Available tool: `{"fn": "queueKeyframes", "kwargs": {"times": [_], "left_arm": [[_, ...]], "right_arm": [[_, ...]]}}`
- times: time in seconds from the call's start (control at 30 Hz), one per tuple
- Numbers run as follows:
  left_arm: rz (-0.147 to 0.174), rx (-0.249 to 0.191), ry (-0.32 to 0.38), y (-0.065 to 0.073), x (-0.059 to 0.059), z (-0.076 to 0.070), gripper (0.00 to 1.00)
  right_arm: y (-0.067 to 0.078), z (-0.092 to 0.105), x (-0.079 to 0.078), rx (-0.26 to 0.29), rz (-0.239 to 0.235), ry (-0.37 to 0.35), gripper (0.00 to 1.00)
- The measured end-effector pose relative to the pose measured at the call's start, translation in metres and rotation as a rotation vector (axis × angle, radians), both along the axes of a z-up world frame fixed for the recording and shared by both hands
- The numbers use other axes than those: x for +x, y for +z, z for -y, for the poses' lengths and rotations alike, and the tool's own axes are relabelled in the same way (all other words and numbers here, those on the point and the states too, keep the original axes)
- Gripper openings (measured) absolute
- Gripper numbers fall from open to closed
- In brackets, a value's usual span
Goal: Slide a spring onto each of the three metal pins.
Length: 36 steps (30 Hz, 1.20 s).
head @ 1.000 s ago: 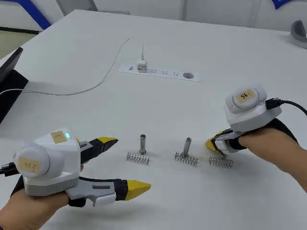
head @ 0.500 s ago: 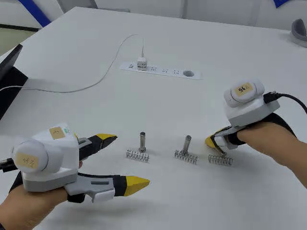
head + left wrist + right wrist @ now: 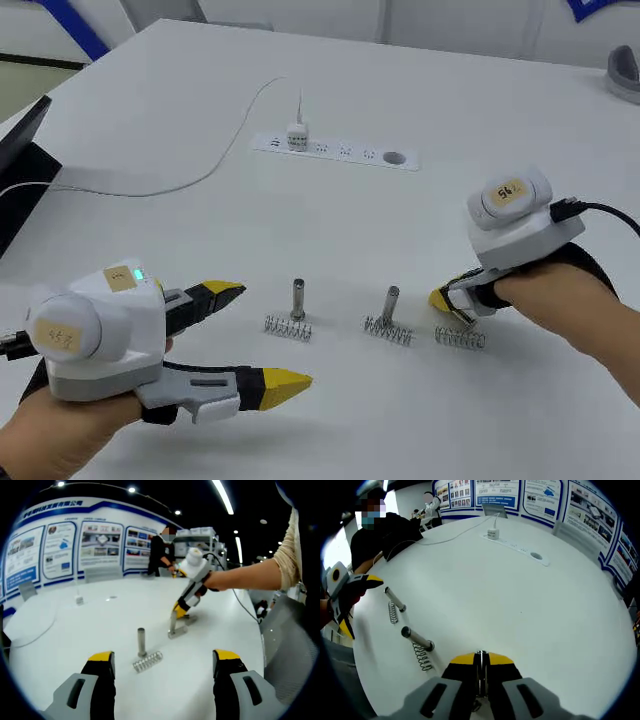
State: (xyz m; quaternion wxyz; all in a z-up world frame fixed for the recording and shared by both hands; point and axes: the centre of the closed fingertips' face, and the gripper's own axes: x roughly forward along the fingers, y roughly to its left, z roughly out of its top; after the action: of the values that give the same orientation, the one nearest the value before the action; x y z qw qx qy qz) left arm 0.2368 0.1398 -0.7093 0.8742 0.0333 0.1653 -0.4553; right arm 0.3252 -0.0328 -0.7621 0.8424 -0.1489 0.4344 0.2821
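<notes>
Right tool (image 3: 448, 303) is clenched on what looks like the third pin (image 3: 481, 672), just right of the middle pin (image 3: 390, 303) — likely steadying it beside its spring (image 3: 460, 338). Left tool (image 3: 266, 336) hangs released, well left of that pin — free to fetch one.

Broad white workbench (image 3: 450, 90), blue-trimmed poster wall (image 3: 75, 545), bright ceiling light strips (image 3: 221, 495)

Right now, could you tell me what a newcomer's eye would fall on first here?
Two metal pins stand upright mid-table, with three springs lying loose before them. The left gripper hangs open at lower left; the right gripper, above the right-hand spring, is shut on what looks like the third pin.
</notes>
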Motion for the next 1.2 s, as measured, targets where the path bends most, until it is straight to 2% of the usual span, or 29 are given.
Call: {"fn": "queueKeyframes", "kwargs": {"times": [0.27,0.57,0.83,1.2], "left_arm": [[0.006,0.002,-0.003,0.003,-0.002,0.001,0.81],[0.021,-0.002,-0.008,0.009,-0.003,0.003,0.80],[0.024,-0.004,-0.010,0.009,-0.003,0.005,0.80],[0.029,-0.001,-0.011,0.011,-0.004,0.004,0.80]], "right_arm": [[0.019,0.001,-0.007,0.020,0.032,0.002,0.09],[0.036,0.005,-0.020,0.039,0.090,0.000,0.09],[0.042,0.008,-0.027,0.061,0.119,-0.010,0.09],[0.040,0.015,-0.037,0.077,0.125,-0.026,0.09]]}}
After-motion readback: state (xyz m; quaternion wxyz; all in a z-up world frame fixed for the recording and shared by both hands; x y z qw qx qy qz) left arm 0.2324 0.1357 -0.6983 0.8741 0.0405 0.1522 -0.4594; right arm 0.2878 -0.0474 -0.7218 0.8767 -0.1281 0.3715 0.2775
